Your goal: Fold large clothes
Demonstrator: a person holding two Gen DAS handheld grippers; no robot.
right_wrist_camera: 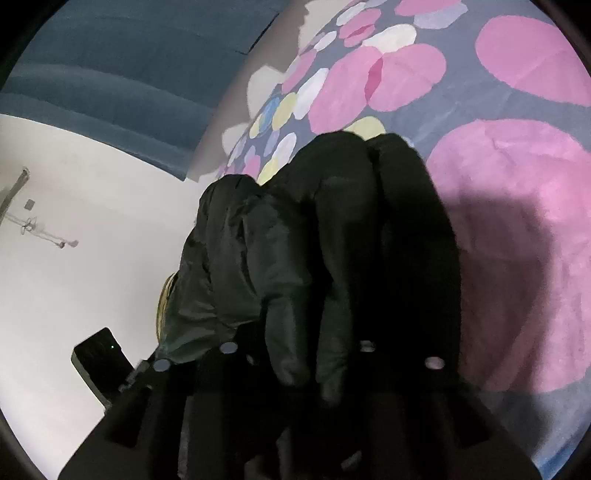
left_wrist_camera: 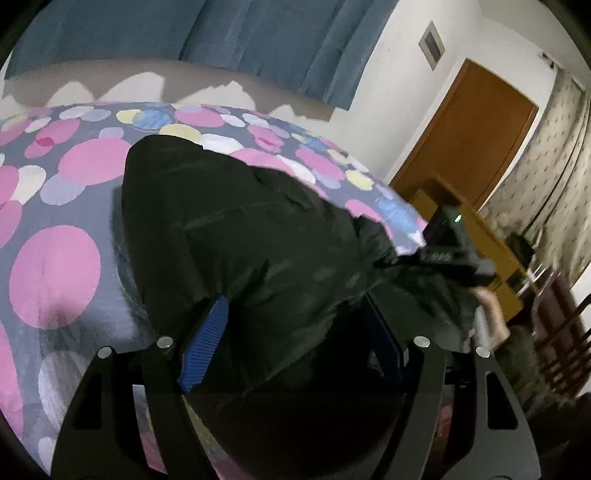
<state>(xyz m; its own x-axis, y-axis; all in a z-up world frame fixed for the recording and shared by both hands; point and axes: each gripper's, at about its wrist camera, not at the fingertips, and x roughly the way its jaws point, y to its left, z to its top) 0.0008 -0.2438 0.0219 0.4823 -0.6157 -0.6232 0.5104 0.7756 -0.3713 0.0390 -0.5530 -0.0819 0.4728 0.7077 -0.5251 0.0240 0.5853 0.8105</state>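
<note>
Left tongs (left_wrist_camera: pixel 295 332) spread wide around the puffy black coat (left_wrist_camera: pixel 240 229). Right tongs (right_wrist_camera: pixel 295 369) buried in coat folds, grip impossible to tell. Coat heaped on the spotted bed (left_wrist_camera: pixel 55 258). Farther off, blue curtain (left_wrist_camera: pixel 221 33), brown door (left_wrist_camera: pixel 465 140).

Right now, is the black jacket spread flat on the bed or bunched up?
Bunched up. The black jacket humps over the spotted bedspread, and in the right wrist view its fabric hangs in thick folds from the right gripper.

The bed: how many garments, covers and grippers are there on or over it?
Black padded jacket: 1
Spotted bedcover: 1
Grippers: 2, the left gripper and the right gripper
Total: 4
</note>
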